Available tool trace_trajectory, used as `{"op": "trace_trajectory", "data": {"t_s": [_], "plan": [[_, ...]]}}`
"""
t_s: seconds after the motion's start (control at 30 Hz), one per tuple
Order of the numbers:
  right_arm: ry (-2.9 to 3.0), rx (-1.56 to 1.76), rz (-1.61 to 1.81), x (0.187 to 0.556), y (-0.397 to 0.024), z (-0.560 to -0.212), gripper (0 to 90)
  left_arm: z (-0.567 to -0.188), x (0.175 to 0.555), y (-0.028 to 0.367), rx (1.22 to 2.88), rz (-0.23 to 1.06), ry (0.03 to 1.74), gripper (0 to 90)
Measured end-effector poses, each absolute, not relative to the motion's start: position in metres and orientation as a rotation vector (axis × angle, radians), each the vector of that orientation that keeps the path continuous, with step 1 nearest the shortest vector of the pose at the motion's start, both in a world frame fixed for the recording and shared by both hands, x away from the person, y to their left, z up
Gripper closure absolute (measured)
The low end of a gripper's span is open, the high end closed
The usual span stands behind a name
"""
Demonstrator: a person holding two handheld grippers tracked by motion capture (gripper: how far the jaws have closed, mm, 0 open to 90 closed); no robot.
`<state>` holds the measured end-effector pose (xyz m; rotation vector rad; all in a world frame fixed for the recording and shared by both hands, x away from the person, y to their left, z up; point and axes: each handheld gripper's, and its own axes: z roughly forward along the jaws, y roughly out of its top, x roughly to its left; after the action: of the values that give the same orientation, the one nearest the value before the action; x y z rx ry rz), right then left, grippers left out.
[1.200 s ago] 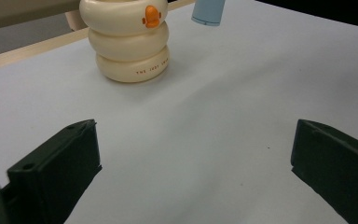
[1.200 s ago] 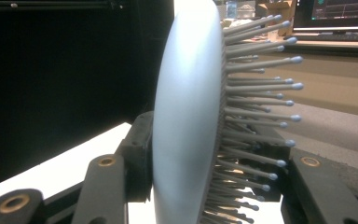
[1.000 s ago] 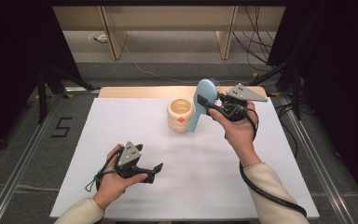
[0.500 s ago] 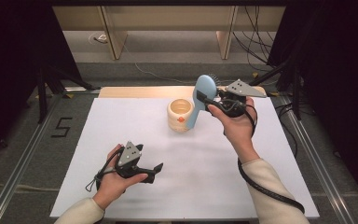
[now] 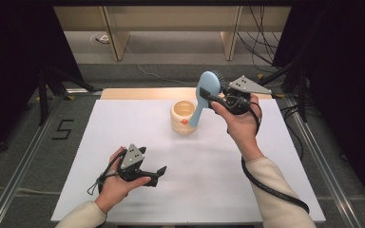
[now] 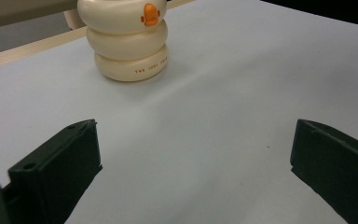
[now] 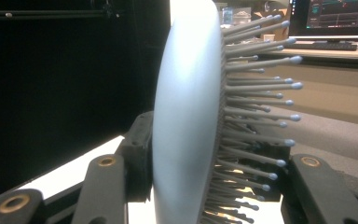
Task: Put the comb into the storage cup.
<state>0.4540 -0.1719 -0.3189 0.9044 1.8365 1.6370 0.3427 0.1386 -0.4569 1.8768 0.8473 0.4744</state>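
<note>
So the right gripper (image 5: pixel 208 96) is up in the air over the far part of the desk (image 5: pixel 123 123), jaws pinching a light blue hairbrush (image 5: pixel 204 95). In the high view the brush is tilted, head up top, handle pointing down toward the cup (image 5: pixel 183 116), and its lower end overlaps the cup's right side, can't tell if they actually touch. Right gripper view has the brush edge-on, pale back facing left, bristles (image 7: pixel 256 93) sticking out to the right w/ little ball tips, a black jaw on each side of it.

Cup is cream colored, looks like three stacked rings w/ an orange duck-bill thing (image 6: pixel 150 14) on the front and some tiny orange text low down. It's sitting near the far edge of the desk, about the middle.

Left gripper (image 5: pixel 158 171) is low at the near left part of the desk, held in the left hand (image 5: pixel 116 178), jaws spread wide w/ nothing between them, pointed roughly at the cup, well apart from it
</note>
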Motion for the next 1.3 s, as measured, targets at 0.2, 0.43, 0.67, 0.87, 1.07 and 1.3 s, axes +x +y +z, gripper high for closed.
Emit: {"op": "trace_trajectory", "data": {"t_s": [0.2,0.43,0.67,0.87,1.07,1.3], "plan": [[1.829,0.907,1.638,0.456,-0.172,-0.316,51.4,-0.457,0.343,0.138,1.877,0.473,0.846,0.9],[1.823,0.912,1.638,0.459,-0.172,-0.314,51.4,-0.457,0.343,0.138,1.879,0.475,0.845,0.9],[1.82,0.921,1.637,0.463,-0.172,-0.311,51.4,-0.456,0.343,0.138,1.876,0.48,0.845,0.9],[1.817,0.922,1.636,0.465,-0.172,-0.309,51.4,-0.456,0.342,0.138,1.877,0.479,0.844,0.9],[1.812,0.923,1.632,0.467,-0.172,-0.306,51.4,-0.457,0.343,0.138,1.876,0.479,0.845,0.9],[1.806,0.928,1.631,0.471,-0.171,-0.304,51.4,-0.456,0.342,0.138,1.876,0.481,0.844,0.9]]}}
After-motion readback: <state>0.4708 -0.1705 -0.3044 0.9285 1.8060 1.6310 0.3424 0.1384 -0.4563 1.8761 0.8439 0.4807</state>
